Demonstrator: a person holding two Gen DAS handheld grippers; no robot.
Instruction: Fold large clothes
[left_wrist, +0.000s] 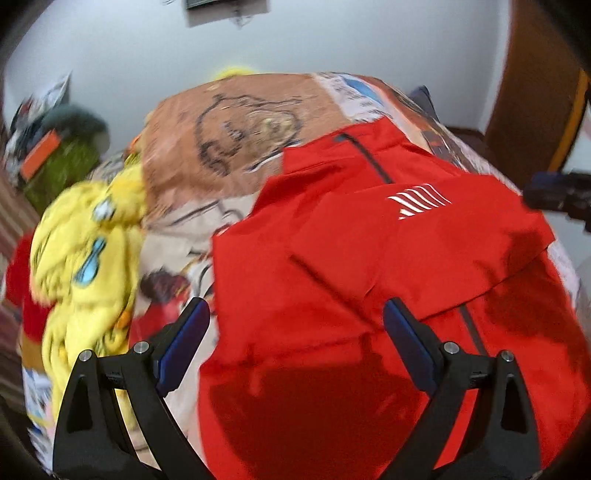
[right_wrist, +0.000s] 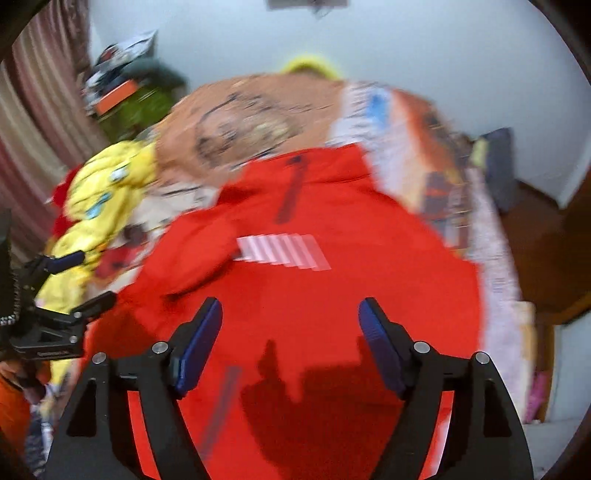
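Note:
A large red jacket (left_wrist: 369, 266) with a white striped logo and dark zippers lies spread on the patterned bed cover (left_wrist: 229, 122). One part is folded over its middle. My left gripper (left_wrist: 295, 317) is open and empty, hovering over the jacket's near left part. My right gripper (right_wrist: 290, 314) is open and empty above the jacket's (right_wrist: 314, 302) near middle. The left gripper also shows at the left edge of the right wrist view (right_wrist: 81, 277). The right gripper shows at the right edge of the left wrist view (left_wrist: 561, 192).
A crumpled yellow garment (left_wrist: 88, 251) lies on the bed left of the jacket; it shows in the right wrist view too (right_wrist: 107, 199). A cluttered green pile (left_wrist: 62, 155) stands at the far left by a striped curtain (right_wrist: 33, 122). A wooden door (left_wrist: 535, 92) is at the right.

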